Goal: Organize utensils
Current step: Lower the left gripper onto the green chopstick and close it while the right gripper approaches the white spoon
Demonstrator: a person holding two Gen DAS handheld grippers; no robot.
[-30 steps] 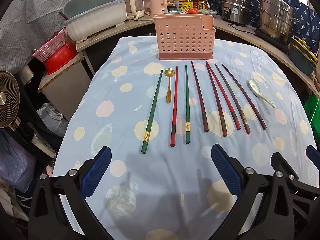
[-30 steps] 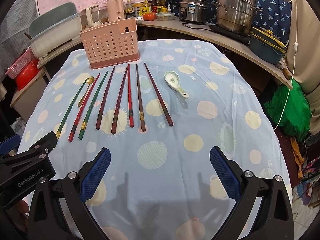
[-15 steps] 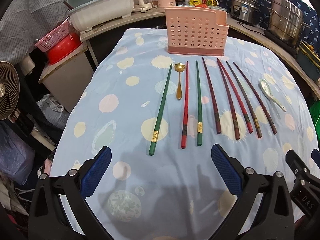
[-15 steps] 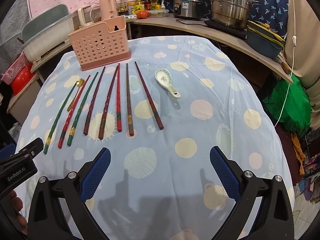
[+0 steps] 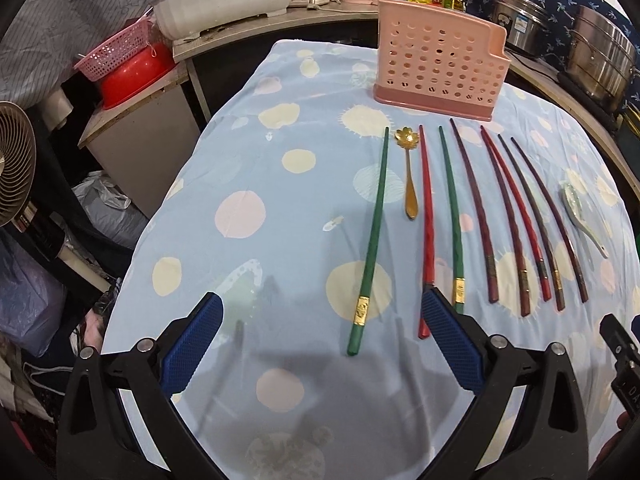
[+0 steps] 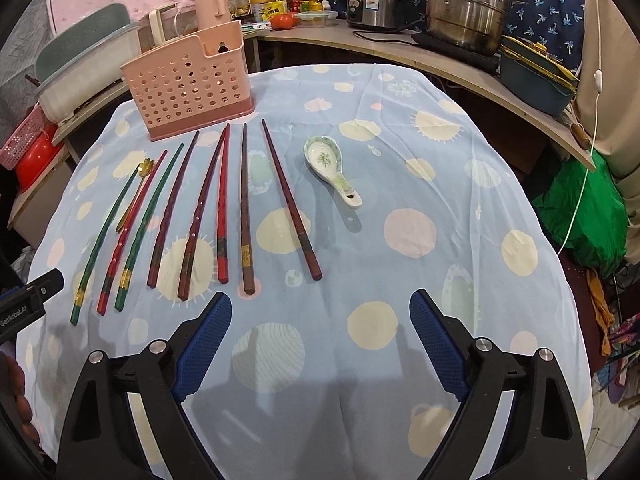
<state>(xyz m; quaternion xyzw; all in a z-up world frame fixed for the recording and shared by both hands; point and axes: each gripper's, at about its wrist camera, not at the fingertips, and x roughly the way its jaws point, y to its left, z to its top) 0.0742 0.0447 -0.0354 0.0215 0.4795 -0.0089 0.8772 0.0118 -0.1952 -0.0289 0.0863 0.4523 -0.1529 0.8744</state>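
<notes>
Nothing picked up yet: eight long lacquered chopsticks in green, red and dark maroon [image 6: 200, 216] lying side by side on the desk with the blue dotted cloth [image 6: 440, 200], small gold flower-bowl spoon [image 5: 409, 176] tucked between the two leftmost sticks, white ceramic soup spoon with green floral print [image 6: 332, 170] off to the right, well apart from the row. Perforated pink plastic utensil holder [image 5: 438, 70] upright just behind the tips, looks empty. Left gripper [image 5: 320, 336] jaws wide apart, nothing between the pads, hovering over the near end of the outer green chopstick [image 5: 370, 248]. Right gripper [image 6: 320, 330] jaws apart but closing, only bare cloth between them, short of the stick ends. Risks, judged: sticks packed close, so a wide pinch likely catches two or knocks a neighbour out of line; thin round lacquer may roll or slip from the pads; low approach could snag and drag the cloth, shifting the whole row; two grippers near, collision possible.
</notes>
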